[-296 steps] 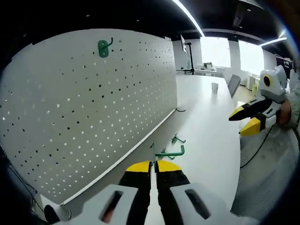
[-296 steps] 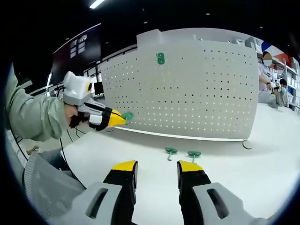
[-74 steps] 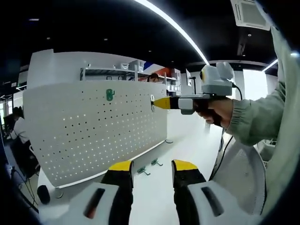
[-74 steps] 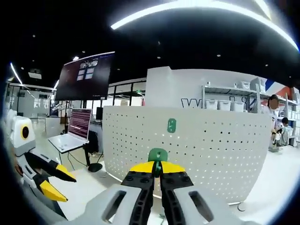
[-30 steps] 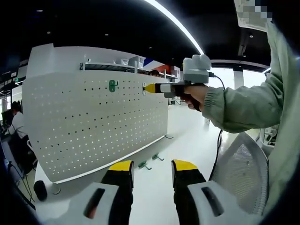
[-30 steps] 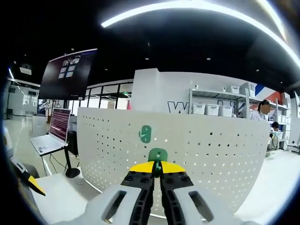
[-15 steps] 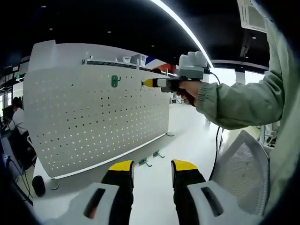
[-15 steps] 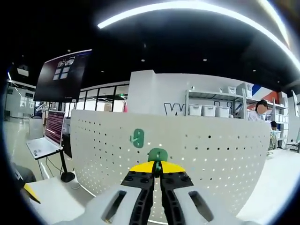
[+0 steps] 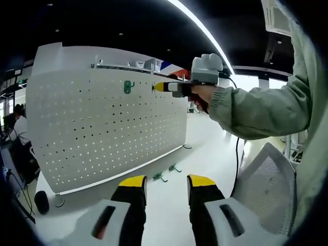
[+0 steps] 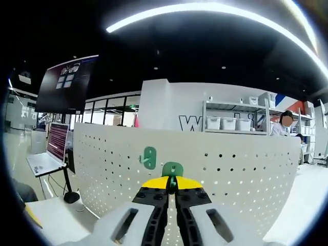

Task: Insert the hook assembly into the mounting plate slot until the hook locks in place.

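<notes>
A white pegboard (image 9: 92, 133) stands upright on the table, with one green hook (image 9: 127, 86) mounted near its top edge. In the right gripper view that mounted hook (image 10: 149, 157) sits left of my right gripper (image 10: 172, 181), which is shut on a second green hook (image 10: 172, 169) held close before the pegboard (image 10: 236, 174). In the left gripper view the right gripper (image 9: 157, 87) reaches in from the right, its tip at the board just right of the mounted hook. My left gripper (image 9: 165, 181) is open and low over the table, holding nothing. Two more green hooks (image 9: 167, 173) lie at the board's foot.
A person's grey-green sleeve (image 9: 256, 110) crosses the right of the left gripper view, above a mesh chair back (image 9: 266, 179). A laptop (image 10: 54, 146) sits far left, shelves with bins (image 10: 233, 123) behind the board. A person (image 10: 287, 123) stands at the back right.
The right gripper with its hook has moved closer to the pegboard, toward the mounted hook, which now looks larger in the right gripper view. The left gripper stays open and still.
</notes>
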